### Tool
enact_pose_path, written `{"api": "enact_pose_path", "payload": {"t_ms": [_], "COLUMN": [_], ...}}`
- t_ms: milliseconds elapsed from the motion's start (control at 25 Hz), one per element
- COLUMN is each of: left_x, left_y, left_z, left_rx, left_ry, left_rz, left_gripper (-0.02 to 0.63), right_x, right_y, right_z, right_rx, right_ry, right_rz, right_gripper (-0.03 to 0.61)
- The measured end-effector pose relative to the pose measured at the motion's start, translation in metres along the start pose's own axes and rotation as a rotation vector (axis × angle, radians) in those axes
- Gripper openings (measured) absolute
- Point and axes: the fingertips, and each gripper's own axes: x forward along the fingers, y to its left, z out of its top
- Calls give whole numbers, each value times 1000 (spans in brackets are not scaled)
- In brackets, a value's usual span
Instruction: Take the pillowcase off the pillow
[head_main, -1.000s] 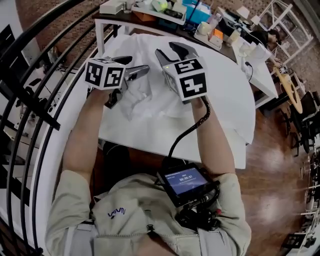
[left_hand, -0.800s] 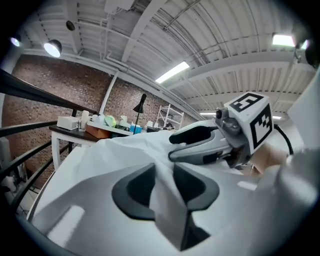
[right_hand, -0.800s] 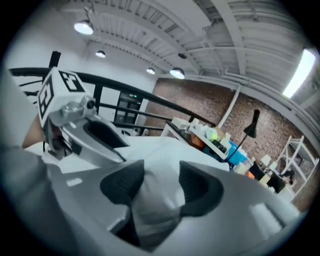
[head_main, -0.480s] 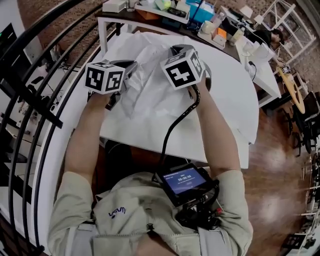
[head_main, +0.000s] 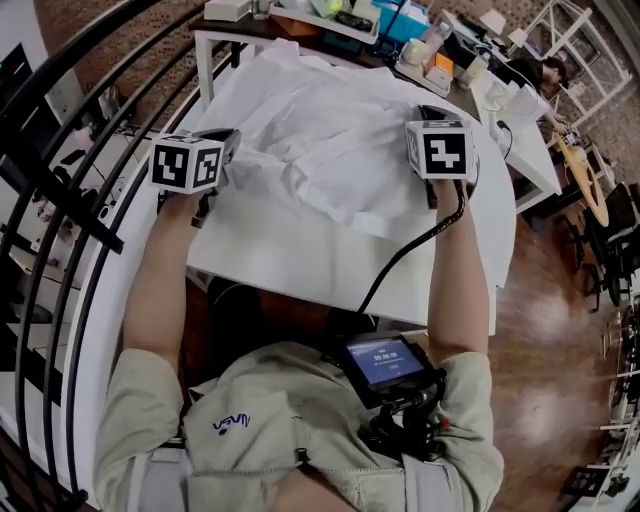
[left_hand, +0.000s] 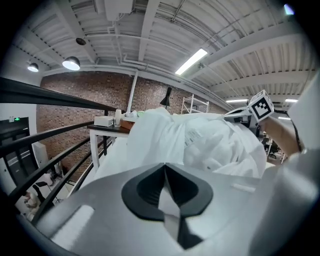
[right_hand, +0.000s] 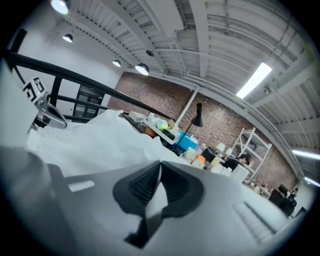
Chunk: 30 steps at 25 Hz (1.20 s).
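Head view: pillowcase (head_main: 320, 150) lies rumpled across the tabletop (head_main: 300, 275). Left gripper (left_hand: 164, 167) and right gripper (right_hand: 160, 165) jaws each pinched tight on its cloth, well apart, probably to stretch it for stripping.

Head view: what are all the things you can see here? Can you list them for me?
pillowcase: one, white, crumpled on the table, stretched between the two grippers
table: one, white, in front of the person
side table: one, dark top, behind the white table, cluttered with small things
railing: one, black, left of the table
screen: one, blue-lit, at the person's chest
cable: one, black, from the right gripper down to the screen
left gripper: one, grey, jaws shut on the pillowcase
right gripper: one, grey, jaws shut on the pillowcase
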Motion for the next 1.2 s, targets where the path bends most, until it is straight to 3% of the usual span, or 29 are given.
{"api": "enact_pose_path", "payload": {"t_ms": [120,240,320,440,600,680,800,920,1040,1200], "left_x": [5,6,4,-9,-37,-43,-39,-38,-37,-32], "left_y": [-3,-17,-30,-43,-72,-91,-105,-102,-104,-111], "left_z": [-10,-5,2,19,47,48,24,-3,-20,-33], "left_rx": [-9,19,50,86,164,219,262,225,204,220], "left_ry": [10,-20,-39,-100,-202,-200,-119,-55,-9,39], "left_rz": [-12,-30,-61,-81,-116,-146,-165,-165,-189,-221], "left_gripper": [6,6,19,159,199,199,210,222,233,241], "right_x": [5,5,-2,-26,-72,-83,-79,-62,-48,-50], "right_y": [17,30,37,57,117,161,220,245,245,253], "right_z": [-8,6,23,61,121,131,110,66,32,19], "right_rx": [-22,-116,-149,-166,-283,-396,-609,-775,-840,-867], "right_ry": [12,-20,-67,-196,-411,-442,-347,-149,6,67], "right_rz": [42,58,67,117,276,375,504,584,604,672], "right_gripper": [5,8,62,132,133,133,133,170,195,195]}}
